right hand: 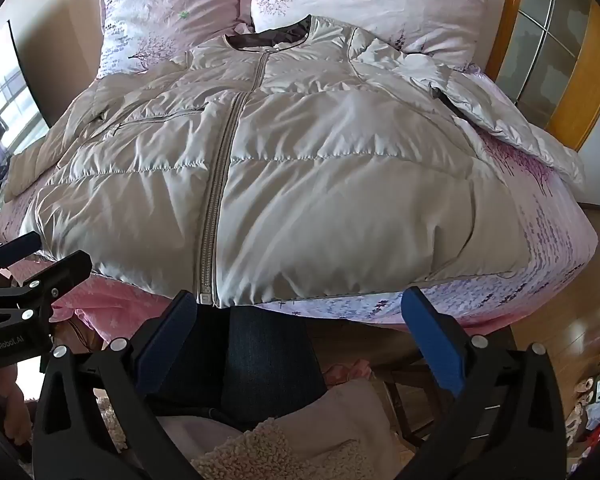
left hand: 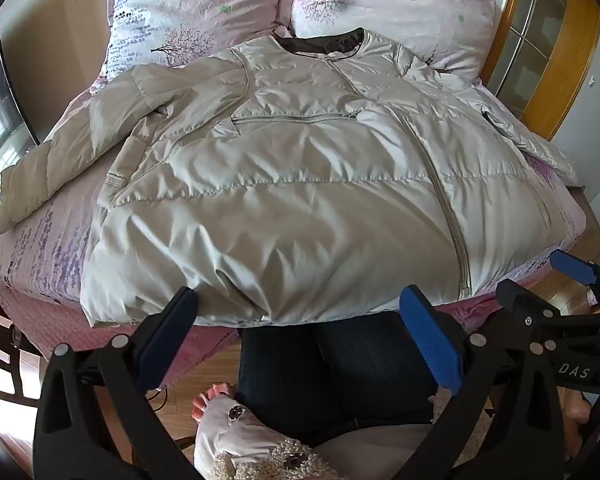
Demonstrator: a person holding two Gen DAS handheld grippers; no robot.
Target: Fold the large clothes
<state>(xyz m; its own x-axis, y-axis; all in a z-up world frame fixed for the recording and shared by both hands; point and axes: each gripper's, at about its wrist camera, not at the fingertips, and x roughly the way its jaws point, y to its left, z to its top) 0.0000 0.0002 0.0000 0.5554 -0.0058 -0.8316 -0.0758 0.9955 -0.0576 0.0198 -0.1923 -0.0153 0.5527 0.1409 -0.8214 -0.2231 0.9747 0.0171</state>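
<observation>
A large beige padded jacket [left hand: 284, 184] lies front up on the pink bed [left hand: 40, 256], zipped, collar toward the pillows, hem at the near bed edge. Its left sleeve [left hand: 60, 156] is spread out to the left; the right sleeve [right hand: 512, 128] lies out to the right. It fills the right wrist view too [right hand: 300, 184]. My left gripper [left hand: 300, 300] is open and empty, just before the hem. My right gripper [right hand: 300, 304] is open and empty at the hem near the zip's end [right hand: 205, 296]. The right gripper also shows in the left wrist view [left hand: 540, 276].
Two flowered pillows [left hand: 188, 12] [left hand: 396, 4] lie at the bed's head. A wooden glazed cabinet [right hand: 556, 48] stands at the right. The person's jeans-clad legs [left hand: 332, 368] are against the near bed edge. Clutter lies on the floor at the right [right hand: 596, 392].
</observation>
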